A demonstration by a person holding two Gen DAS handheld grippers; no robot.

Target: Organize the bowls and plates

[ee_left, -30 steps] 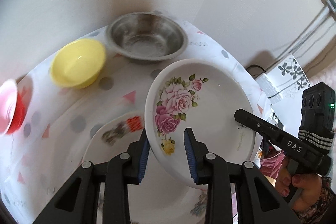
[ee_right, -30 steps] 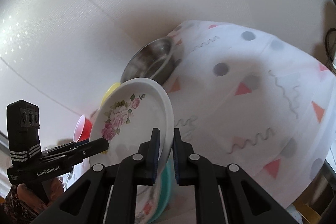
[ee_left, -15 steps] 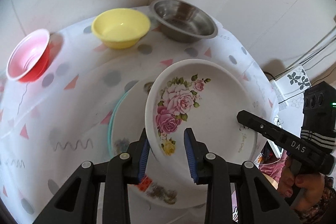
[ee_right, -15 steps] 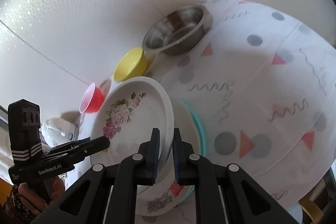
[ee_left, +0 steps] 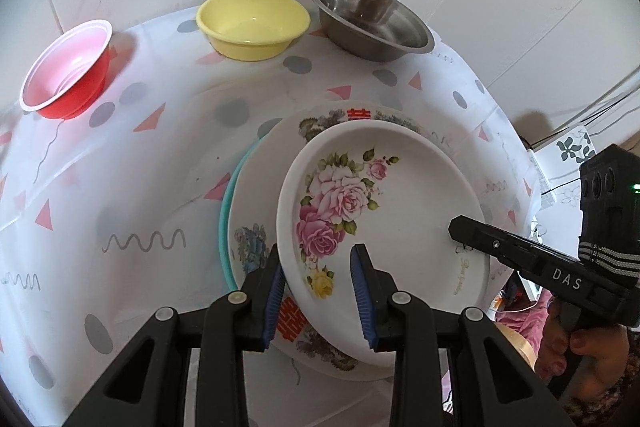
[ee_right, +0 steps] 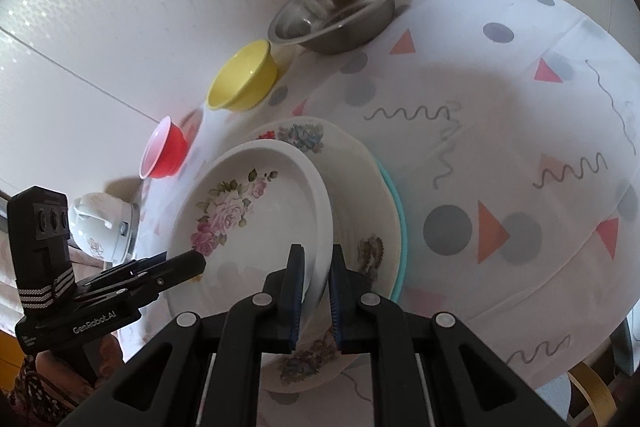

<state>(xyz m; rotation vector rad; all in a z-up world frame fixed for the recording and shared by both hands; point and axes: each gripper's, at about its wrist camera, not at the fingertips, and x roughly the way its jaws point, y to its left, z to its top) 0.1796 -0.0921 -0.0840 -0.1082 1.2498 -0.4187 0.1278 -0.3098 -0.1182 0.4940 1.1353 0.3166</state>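
Observation:
A white rose-patterned plate (ee_left: pixel 384 195) is held by both grippers over a stack of plates. My left gripper (ee_left: pixel 320 291) is shut on its near rim; the right gripper (ee_left: pixel 472 235) grips its right rim. In the right wrist view my right gripper (ee_right: pixel 316 283) is shut on the rose plate (ee_right: pixel 256 219), and the left gripper (ee_right: pixel 188 263) grips its far edge. Below lie a flowered white plate (ee_left: pixel 264 187) and a teal plate (ee_left: pixel 226 211), also seen in the right wrist view as the flowered plate (ee_right: pixel 360 187) on the teal plate (ee_right: pixel 396 211).
A red bowl (ee_left: pixel 68 71), a yellow bowl (ee_left: pixel 252 23) and a steel bowl (ee_left: pixel 372 21) stand in a row at the table's far edge by the wall. The patterned tablecloth (ee_left: pixel 140 187) covers the table. A white appliance (ee_right: pixel 100 223) sits beyond the table's left.
Both grippers have carried the rose plate lower and over the stacked plates. The bowls at the back now appear further off and more in line.

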